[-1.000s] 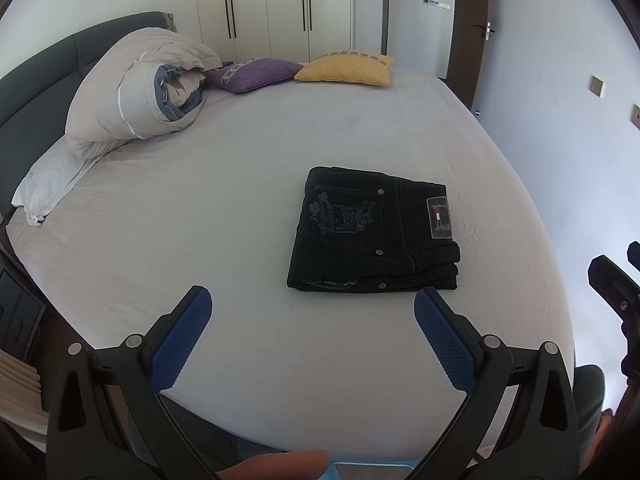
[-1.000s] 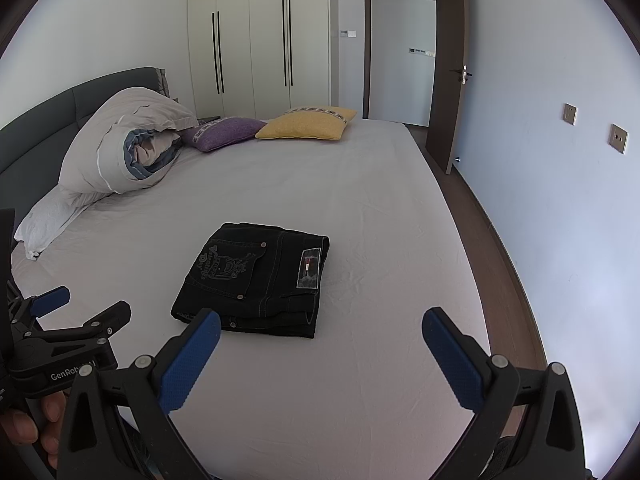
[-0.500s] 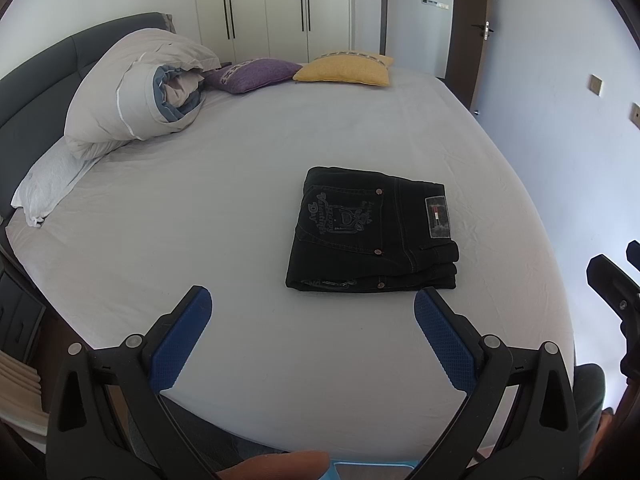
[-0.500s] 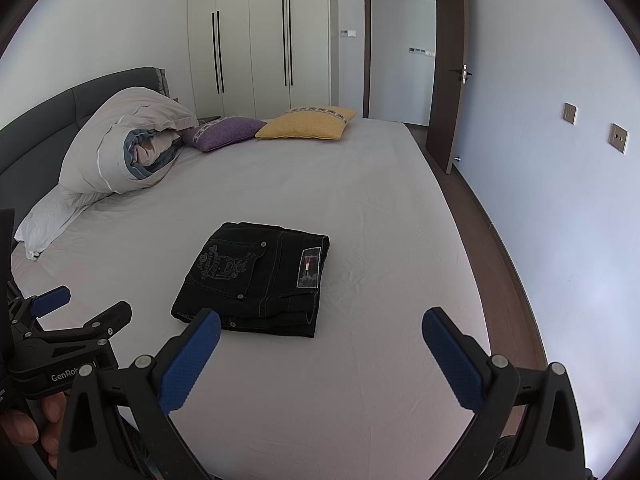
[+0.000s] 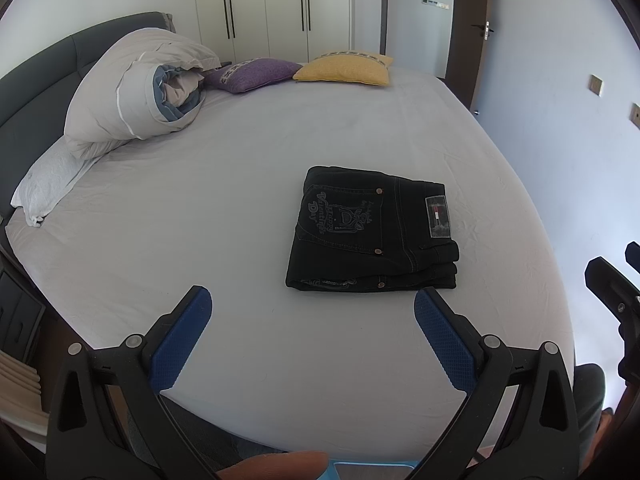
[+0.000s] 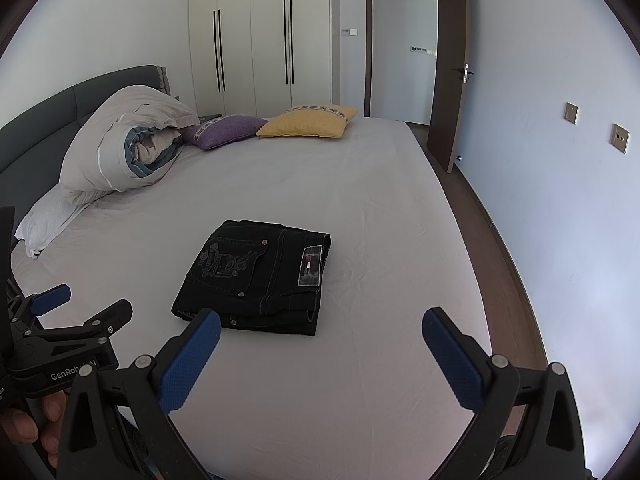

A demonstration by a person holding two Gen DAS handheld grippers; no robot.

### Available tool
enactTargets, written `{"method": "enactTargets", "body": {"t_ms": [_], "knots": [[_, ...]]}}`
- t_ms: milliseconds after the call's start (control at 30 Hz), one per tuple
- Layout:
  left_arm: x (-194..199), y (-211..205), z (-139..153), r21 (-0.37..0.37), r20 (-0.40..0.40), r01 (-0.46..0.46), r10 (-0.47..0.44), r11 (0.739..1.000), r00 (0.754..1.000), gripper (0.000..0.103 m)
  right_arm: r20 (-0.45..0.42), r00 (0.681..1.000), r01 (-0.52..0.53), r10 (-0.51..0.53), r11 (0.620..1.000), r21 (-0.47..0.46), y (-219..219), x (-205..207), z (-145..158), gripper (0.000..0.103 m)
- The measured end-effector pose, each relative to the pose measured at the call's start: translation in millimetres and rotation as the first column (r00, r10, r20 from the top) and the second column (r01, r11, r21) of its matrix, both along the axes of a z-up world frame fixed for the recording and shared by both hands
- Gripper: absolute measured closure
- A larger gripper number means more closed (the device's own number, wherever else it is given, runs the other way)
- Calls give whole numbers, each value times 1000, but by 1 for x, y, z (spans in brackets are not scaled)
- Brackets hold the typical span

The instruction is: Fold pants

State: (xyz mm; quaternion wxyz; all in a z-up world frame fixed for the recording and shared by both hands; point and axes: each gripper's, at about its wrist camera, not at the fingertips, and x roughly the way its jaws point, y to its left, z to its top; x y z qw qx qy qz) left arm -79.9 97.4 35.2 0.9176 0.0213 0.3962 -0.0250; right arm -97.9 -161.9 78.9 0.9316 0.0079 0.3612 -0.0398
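A pair of black jeans [image 5: 372, 232] lies folded into a neat rectangle on the white bed sheet [image 5: 224, 208], back pocket and waist label up. It also shows in the right wrist view [image 6: 256, 276]. My left gripper [image 5: 312, 308] is open and empty, held near the bed's front edge, just short of the jeans. My right gripper [image 6: 320, 324] is open and empty, also short of the jeans, to their right. The left gripper shows in the right wrist view [image 6: 76, 304] at the far left, and part of the right gripper [image 5: 612, 280] shows at the left wrist view's right edge.
A rolled duvet [image 5: 136, 92] and a white pillow [image 5: 48, 184] lie at the bed's left by the grey headboard. A purple cushion [image 5: 256, 74] and a yellow cushion [image 5: 344, 68] sit at the far end. A wall and an open door [image 6: 448, 68] are on the right.
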Motion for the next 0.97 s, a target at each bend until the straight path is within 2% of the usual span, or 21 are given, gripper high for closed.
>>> {"method": "enactTargets", "body": {"t_ms": [733, 900, 967], "knots": [[0, 1, -4, -3, -10, 5, -5, 1000, 1000, 0, -6, 1000, -9, 9, 1000, 3, 0, -2, -4, 0], [-2, 1, -5, 26, 11, -9, 8, 1000, 1000, 0, -13, 1000, 2, -2, 1000, 13, -7, -4, -4, 0], [-2, 4, -5, 8, 8, -6, 6, 1000, 1000, 0, -11, 1000, 21, -21, 1000, 22, -16, -7, -3, 0]]}}
